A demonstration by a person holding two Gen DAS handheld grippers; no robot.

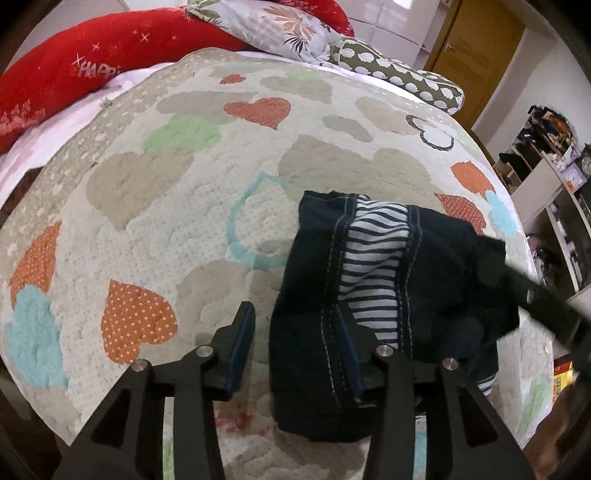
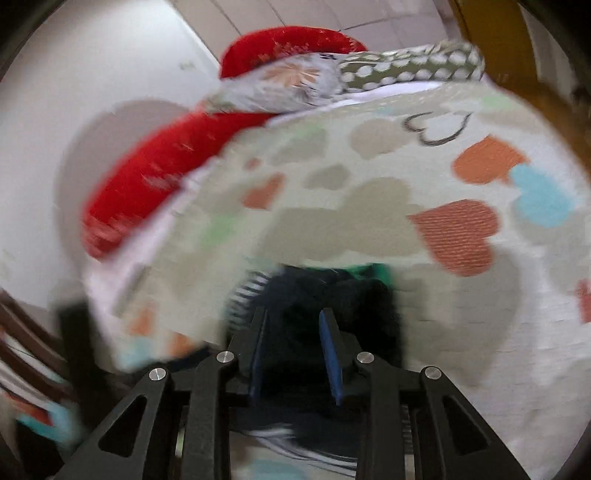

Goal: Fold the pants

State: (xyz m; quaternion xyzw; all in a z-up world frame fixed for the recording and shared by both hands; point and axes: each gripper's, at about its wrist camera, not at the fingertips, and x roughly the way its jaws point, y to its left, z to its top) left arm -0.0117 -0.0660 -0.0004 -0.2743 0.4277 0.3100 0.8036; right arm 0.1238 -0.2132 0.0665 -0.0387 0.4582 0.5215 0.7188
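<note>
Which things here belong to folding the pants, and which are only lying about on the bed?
For the job:
- dark pants with striped lining
- left gripper, jaws open
- right gripper, jaws apart around dark cloth
- heart quilt, the work surface

Lying about:
- red pillow
- floral pillow
- spotted green pillow

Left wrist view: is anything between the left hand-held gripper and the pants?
Nothing visible. The left hand-held gripper is open right at the dark pants on the heart-patterned bedspread; one finger's pad overlaps the fabric edge, the other sits over bare bedspread.
</note>
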